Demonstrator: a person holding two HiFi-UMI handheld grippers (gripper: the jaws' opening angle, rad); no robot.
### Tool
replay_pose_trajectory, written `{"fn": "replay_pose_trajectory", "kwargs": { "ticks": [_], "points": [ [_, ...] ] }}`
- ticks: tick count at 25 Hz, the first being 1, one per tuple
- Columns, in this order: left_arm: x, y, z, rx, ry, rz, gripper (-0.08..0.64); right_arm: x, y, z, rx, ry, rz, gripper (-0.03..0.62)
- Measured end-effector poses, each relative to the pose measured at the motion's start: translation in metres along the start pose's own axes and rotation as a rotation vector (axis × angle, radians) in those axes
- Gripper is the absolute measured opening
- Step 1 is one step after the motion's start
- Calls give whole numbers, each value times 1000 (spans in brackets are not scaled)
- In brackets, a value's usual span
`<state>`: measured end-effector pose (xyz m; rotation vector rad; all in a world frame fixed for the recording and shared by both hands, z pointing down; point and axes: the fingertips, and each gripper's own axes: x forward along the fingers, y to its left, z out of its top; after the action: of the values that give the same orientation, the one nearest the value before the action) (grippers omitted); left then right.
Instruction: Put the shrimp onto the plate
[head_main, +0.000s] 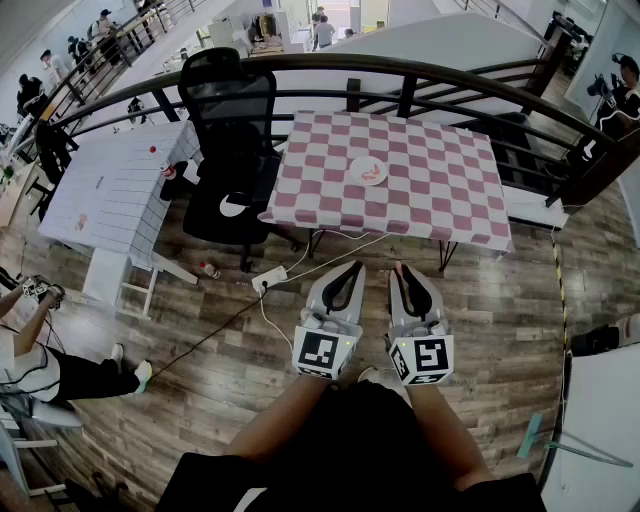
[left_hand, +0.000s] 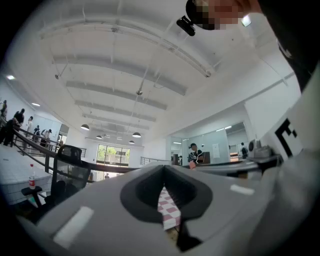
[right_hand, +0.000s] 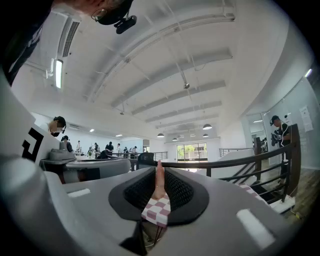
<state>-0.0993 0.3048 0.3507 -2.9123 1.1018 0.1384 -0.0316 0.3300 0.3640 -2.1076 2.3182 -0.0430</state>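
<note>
In the head view a white plate (head_main: 368, 171) lies on the table with the pink-and-white checked cloth (head_main: 430, 180), some way ahead of me. A small orange thing rests on the plate, too small to name. My right gripper (head_main: 399, 269) is shut on a pink shrimp (right_hand: 159, 181), which stands upright between its jaws in the right gripper view. Beside it my left gripper (head_main: 356, 267) is shut with nothing in it. Both grippers hang over the wooden floor, short of the table's near edge. Through the left gripper's (left_hand: 164, 171) jaws only a strip of checked cloth shows.
A black office chair (head_main: 230, 140) stands at the table's left side, with a white table (head_main: 110, 190) further left. A white power strip (head_main: 270, 279) and cables lie on the floor before the table. A dark railing (head_main: 420, 75) curves behind. A person's legs (head_main: 70, 375) lie at left.
</note>
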Motion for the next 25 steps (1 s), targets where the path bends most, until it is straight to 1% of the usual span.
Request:
{"fn": "replay_pose_trajectory", "kwargs": {
  "ticks": [4,7,12,17,22,25],
  "points": [
    [3,-14,-5,-27,-1,9,8,-8,-14,-4,15,2,7,55],
    [5,-24,-10,-20,-1,15,8,-14,-24,-8,28,7,20,55],
    [8,-33,-14,0,-15,30,8,-20,-32,-12,23,17,49,55],
    [7,-40,-18,1,-11,51,8,-28,-40,-16,20,13,76,55],
    [6,-46,-23,22,4,72,8,-35,-53,-20,38,16,92,55],
    [10,-50,-24,20,8,72,8,-36,-62,-23,37,23,98,55]
  ]
}}
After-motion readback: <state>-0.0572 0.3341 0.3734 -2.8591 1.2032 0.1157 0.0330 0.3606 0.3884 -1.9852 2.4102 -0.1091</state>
